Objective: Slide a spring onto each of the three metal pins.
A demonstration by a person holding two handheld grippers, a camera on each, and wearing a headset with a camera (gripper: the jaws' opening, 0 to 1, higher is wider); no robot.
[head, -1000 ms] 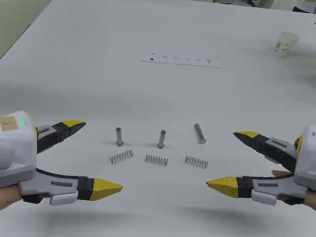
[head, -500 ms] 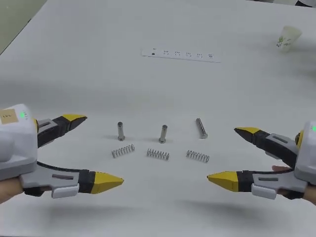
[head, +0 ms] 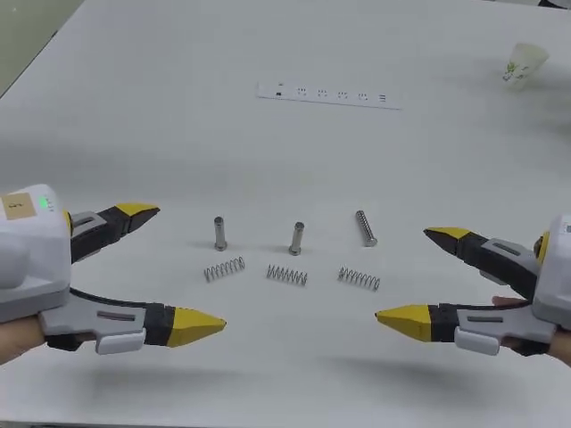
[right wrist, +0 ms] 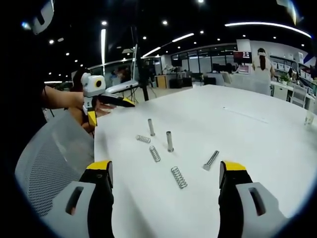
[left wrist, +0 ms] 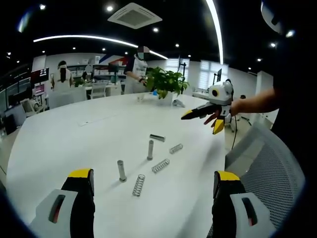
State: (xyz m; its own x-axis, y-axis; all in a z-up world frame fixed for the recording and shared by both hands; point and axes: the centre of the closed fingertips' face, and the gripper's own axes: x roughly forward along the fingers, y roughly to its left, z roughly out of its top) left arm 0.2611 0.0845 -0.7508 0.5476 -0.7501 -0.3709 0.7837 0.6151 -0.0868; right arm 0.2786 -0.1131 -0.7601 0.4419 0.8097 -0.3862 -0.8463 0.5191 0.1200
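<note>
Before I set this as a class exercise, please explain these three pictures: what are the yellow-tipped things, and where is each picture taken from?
No robot here: a person holds a tool in each hand, each ending in a yellow-tipped two-finger claw. The rectangular picture comes from a camera on the person's head, looking down at the white table. There the left claw and right claw are open and hold nothing. The two round pictures come from cameras riding on each claw. On the table, the left silver metal pin and the middle pin stand upright; the right pin lies on its side. Before them lie coiled wire springs: left spring, middle spring, right spring, none on a pin yet. Farther back are a white power strip and a paper cup.
</note>
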